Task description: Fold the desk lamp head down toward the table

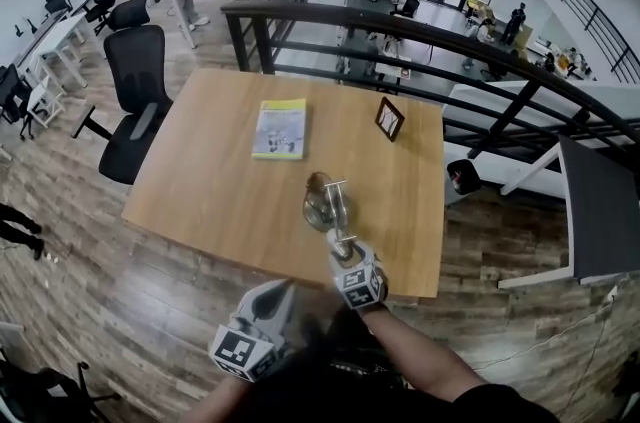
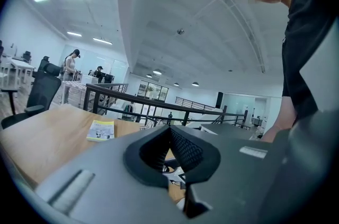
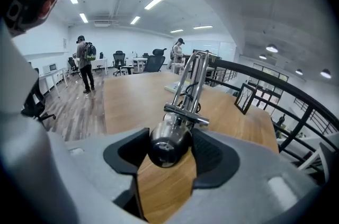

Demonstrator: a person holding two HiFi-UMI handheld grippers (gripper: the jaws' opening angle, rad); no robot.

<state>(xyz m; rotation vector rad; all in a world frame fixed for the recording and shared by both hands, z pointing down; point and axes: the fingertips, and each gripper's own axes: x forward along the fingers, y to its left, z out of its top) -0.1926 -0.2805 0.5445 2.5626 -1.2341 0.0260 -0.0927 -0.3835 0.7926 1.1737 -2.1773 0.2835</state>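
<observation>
A chrome desk lamp (image 1: 326,199) stands on the wooden table (image 1: 220,191), near its front edge. Its round metal head (image 1: 342,241) hangs low over the tabletop. My right gripper (image 1: 343,249) is shut on that head; in the right gripper view the lamp head (image 3: 165,150) sits between both pads of the right gripper (image 3: 170,136), with the twin chrome arms (image 3: 194,77) rising behind it. My left gripper (image 1: 272,293) hovers off the table's front edge, left of the lamp, with nothing in it. In the left gripper view the left gripper (image 2: 169,131) has its tips together.
A yellow-and-white booklet (image 1: 280,128) lies mid-table and a small dark picture frame (image 1: 389,118) stands at the far right. A black office chair (image 1: 135,101) stands left of the table and a dark railing (image 1: 400,29) runs behind it. People stand far off.
</observation>
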